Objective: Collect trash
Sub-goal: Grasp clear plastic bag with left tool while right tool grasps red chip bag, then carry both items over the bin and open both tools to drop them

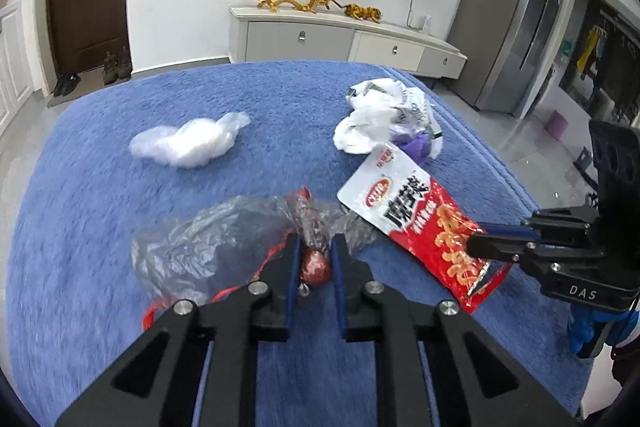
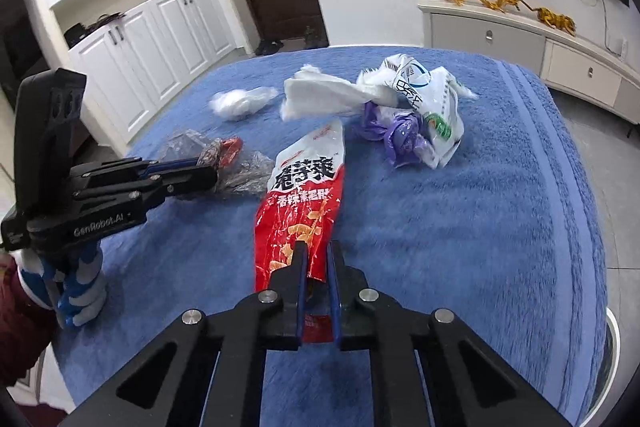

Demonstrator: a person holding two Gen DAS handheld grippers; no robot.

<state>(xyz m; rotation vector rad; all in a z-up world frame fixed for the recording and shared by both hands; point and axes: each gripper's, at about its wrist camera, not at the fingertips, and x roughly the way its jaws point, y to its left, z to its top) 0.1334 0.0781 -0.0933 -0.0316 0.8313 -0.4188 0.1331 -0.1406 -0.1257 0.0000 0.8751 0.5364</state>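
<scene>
Left gripper [image 1: 315, 247]: its jaws are closed on a reddish foil-wrapped piece [image 1: 316, 265], which sits inside or against a crumpled clear plastic wrapper [image 1: 208, 239]; through the blur I cannot tell which.
Right gripper [image 2: 318, 259]: pinching the lower end of a red-and-white snack bag [image 2: 304, 195]; the bag's white top points toward 12 o'clock in its own view.
Relation of the two: in the left wrist view the snack bag lies at 3 o'clock of the clear wrapper, their edges touching or overlapping.
Other trash: a clear plastic wad [image 1: 188, 143] at 11 o'clock and, at 1 o'clock, a heap of white bags over a purple bag [image 1: 412, 143], all on the blue blanket [image 1: 80, 207].
Doing it well: I judge both pinches are set, so lift each piece straight up and apart, so that the wrapper's loose folds do not snag the snack bag.
Caution: the thin film may slip out; keep the squeeze firm.
</scene>
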